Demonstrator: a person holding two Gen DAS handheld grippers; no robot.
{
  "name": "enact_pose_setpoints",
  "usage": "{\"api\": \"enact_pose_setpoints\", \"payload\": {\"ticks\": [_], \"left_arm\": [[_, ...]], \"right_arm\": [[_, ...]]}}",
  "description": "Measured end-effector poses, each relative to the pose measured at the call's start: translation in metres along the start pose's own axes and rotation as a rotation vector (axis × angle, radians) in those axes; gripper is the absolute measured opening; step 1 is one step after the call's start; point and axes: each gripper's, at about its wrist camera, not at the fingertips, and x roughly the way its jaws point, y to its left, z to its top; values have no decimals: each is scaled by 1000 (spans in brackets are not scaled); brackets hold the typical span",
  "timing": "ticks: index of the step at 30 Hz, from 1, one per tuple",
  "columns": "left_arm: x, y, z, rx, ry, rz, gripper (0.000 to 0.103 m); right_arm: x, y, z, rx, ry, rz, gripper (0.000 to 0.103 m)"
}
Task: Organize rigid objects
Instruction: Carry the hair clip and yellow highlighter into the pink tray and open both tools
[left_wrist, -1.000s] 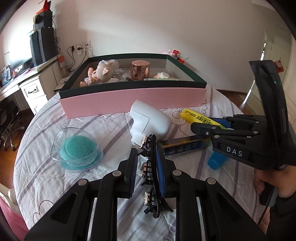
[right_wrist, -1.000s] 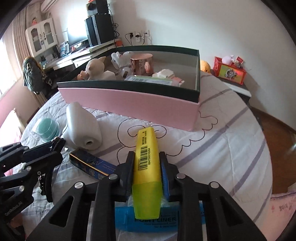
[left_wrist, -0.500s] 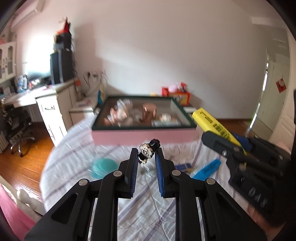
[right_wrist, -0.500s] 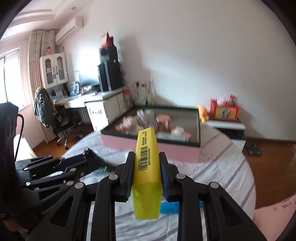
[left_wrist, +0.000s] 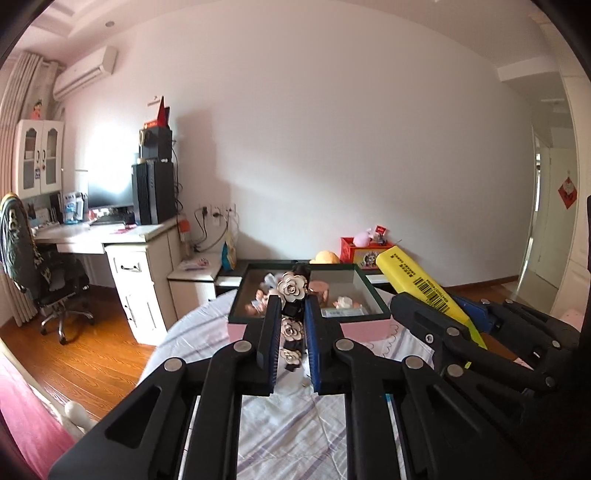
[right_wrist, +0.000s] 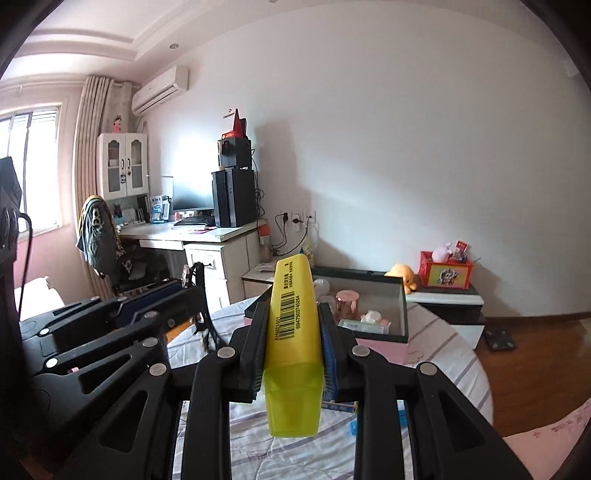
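A second ago both tools were down low over the striped cloth of the bench (left_wrist: 280, 424), closing in on loose items; now both are lifted clear and aimed almost level toward the pink-sided box (left_wrist: 310, 328) with the dark green rim at the far edge. On the left, the left tongs (left_wrist: 290, 325) are clamped on a black hair clip (left_wrist: 292, 295) set with cream camellia-shaped flowers, its top flower standing above the tips; the squeeze has only just finished tightening. On the right, the right tongs (right_wrist: 291, 332) are clamped on a yellow highlighter (right_wrist: 293, 325), cap end toward the camera, body jutting forward over the bench. Judging by this, both pick-ups are done and what remains is the carry to the box, which already holds a copper-coloured cup (right_wrist: 347, 299) and some small toys, followed by release inside. As for writing, the highlighter carries a barcode with the digits 694750374526 and a last one I read as 4, a side code that looks like AHM21501, and a short line of Chinese characters too small to read.
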Motion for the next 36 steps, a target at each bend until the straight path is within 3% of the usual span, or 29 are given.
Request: {"api": "enact_pose_setpoints", "payload": {"ticks": [13, 19, 26, 30, 36], "left_arm": [[16, 4, 0, -12, 16, 3, 12], [49, 1, 4, 15, 36, 9, 12], [131, -5, 18, 68, 95, -4, 12], [193, -7, 24, 96, 149, 31, 12], [283, 0, 10, 102, 291, 48, 12]], "right_arm": [[15, -1, 2, -7, 14, 18, 26], [37, -10, 5, -9, 29, 2, 26], [99, -41, 17, -16, 77, -29, 26], [152, -66, 18, -17, 148, -50, 26], [225, -100, 0, 48, 275, -52, 26]]}}
